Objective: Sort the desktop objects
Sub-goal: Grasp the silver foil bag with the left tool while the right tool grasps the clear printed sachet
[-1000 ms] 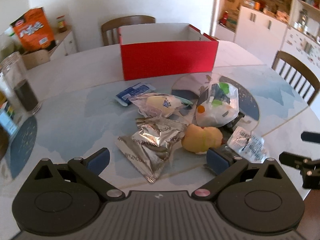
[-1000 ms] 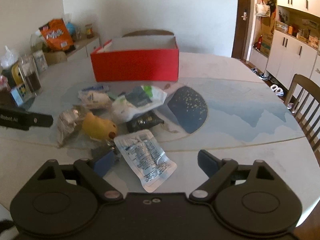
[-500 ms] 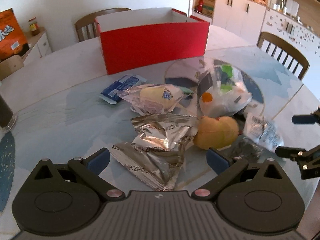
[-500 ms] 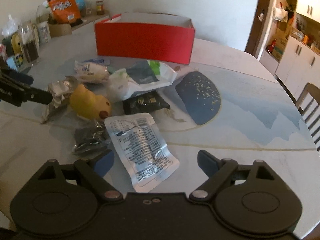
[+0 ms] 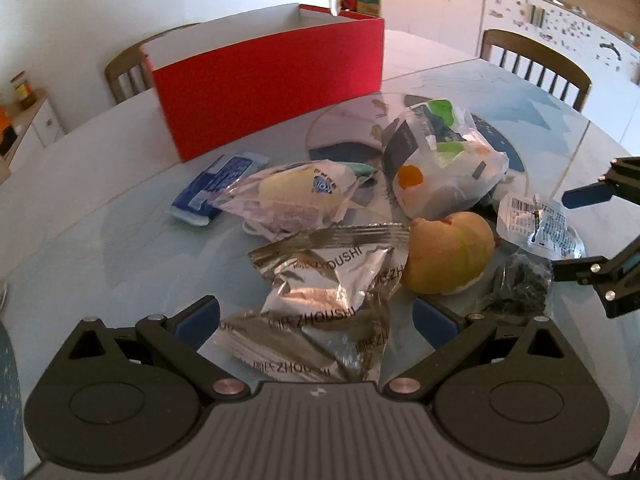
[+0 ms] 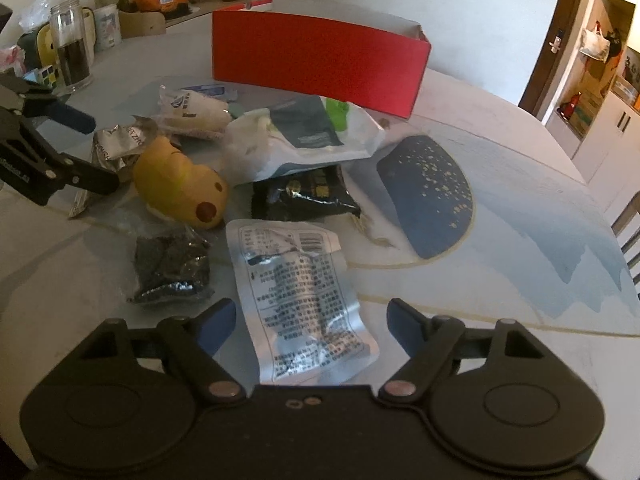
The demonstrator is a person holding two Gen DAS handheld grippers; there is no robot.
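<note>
A: Starting large — red box sits empty-looking at the table's far side, and the pile lies nearer than a second ago; both wrists have dropped toward it.

B: Left gripper?

A: Jaws spread, straddling the silver foil packets, not pressing them.

B: Right gripper?

A: Jaws have just been closing a little, yet stand apart around the clear printed pouch — no pinch. Looks like two pickups are about to start; nothing sorted yet.
</note>
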